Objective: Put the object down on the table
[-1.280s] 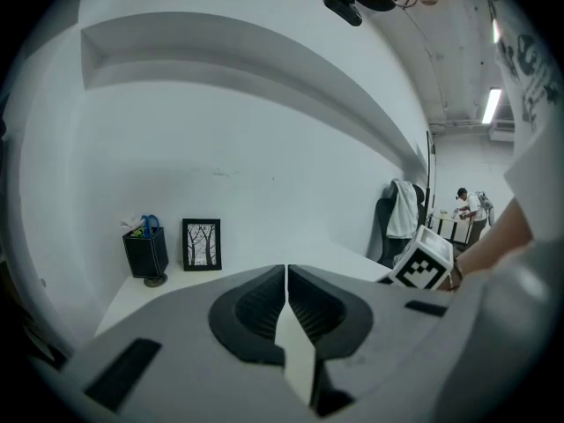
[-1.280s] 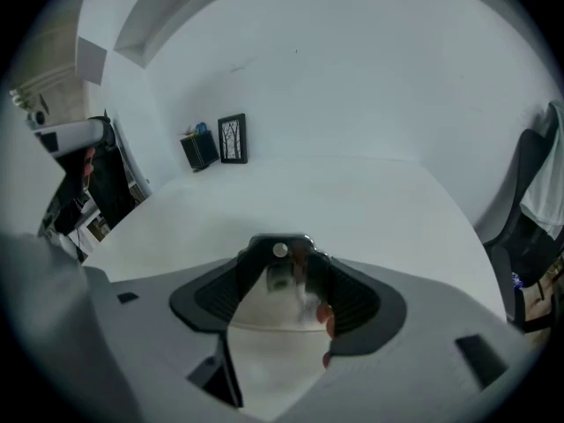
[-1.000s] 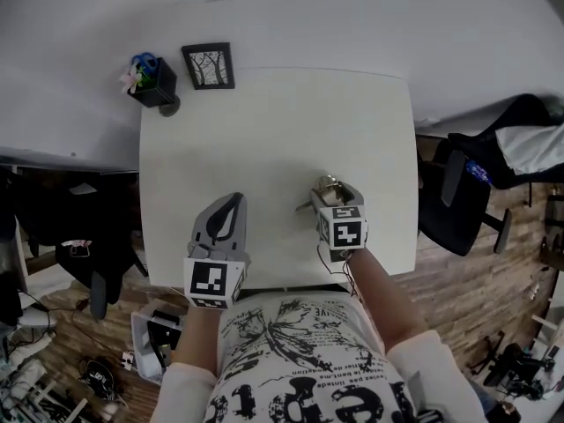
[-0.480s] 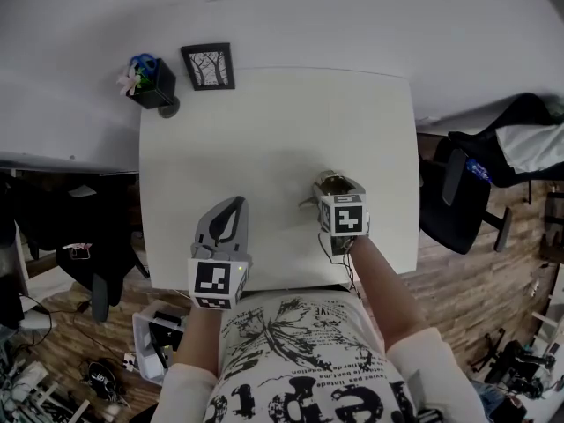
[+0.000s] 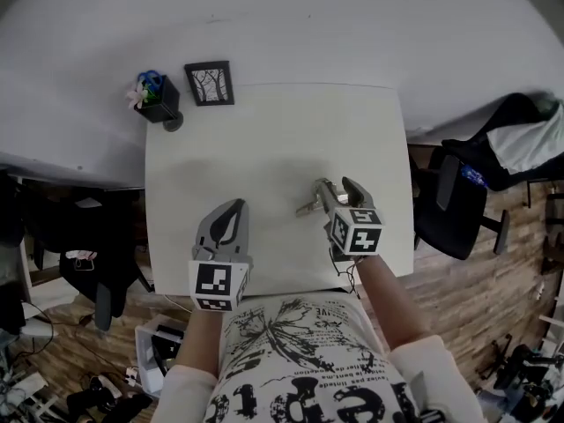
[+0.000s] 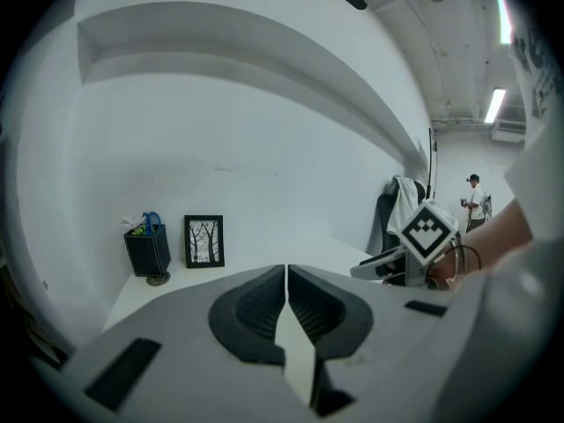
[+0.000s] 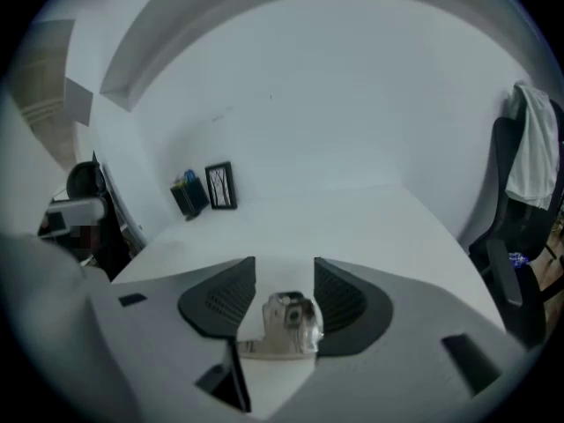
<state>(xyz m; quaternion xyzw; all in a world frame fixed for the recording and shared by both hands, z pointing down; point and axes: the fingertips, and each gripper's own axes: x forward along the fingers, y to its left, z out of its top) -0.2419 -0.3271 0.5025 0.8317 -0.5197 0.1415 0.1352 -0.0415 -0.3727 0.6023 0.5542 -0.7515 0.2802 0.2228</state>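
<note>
A small clear and silver object (image 7: 287, 322) lies low between the jaws of my right gripper (image 7: 285, 267), close to their base. The jaws are closing; I see a gap on the left side, and the pads do not clearly press on it. From above, the right gripper (image 5: 337, 186) hovers over the white table (image 5: 264, 130) at its right front, and a silvery part of the object (image 5: 308, 207) sticks out to its left. My left gripper (image 5: 231, 208) rests at the left front, its jaws shut with nothing in them (image 6: 287, 273).
A black pen holder (image 5: 157, 100) and a small framed picture (image 5: 210, 83) stand at the table's far left corner. A black chair with clothing (image 5: 458, 201) stands right of the table. Cluttered floor lies to the left.
My right gripper has shifted slightly back and to the right, and the object now shows more to its left. The head view has tilted a little. The left gripper has stayed put.
</note>
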